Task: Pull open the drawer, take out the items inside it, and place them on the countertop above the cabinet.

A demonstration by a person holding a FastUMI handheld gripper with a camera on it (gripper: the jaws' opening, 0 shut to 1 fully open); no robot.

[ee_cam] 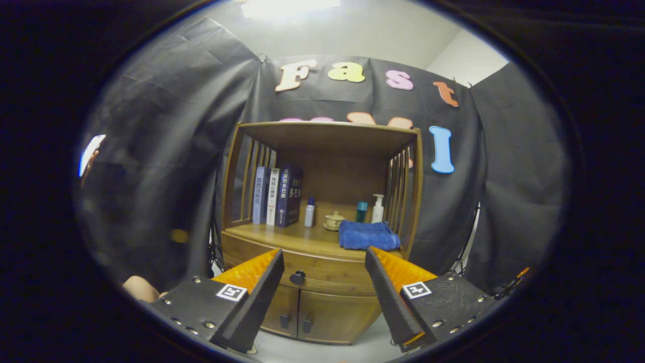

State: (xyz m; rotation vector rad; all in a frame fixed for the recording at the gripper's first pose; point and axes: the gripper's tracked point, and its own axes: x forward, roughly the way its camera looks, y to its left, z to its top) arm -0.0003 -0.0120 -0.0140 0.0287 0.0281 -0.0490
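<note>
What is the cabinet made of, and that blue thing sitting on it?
The cabinet looks like wood with a smooth, warm brown finish: grain lines show along its countertop and drawer front. The blue thing seems to be soft cloth, likely a folded towel, judging by its fuzzy surface and rounded folds. The tongs hang open ahead of the drawer knob, touching nothing.

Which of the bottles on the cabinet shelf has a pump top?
The white bottle furthest right, behind the blue towel; the others have plain caps. The gripper is open.

Black cloth walls [166, 126], white ceiling with 1 bright light [289, 7], pale floor [322, 350]
</note>
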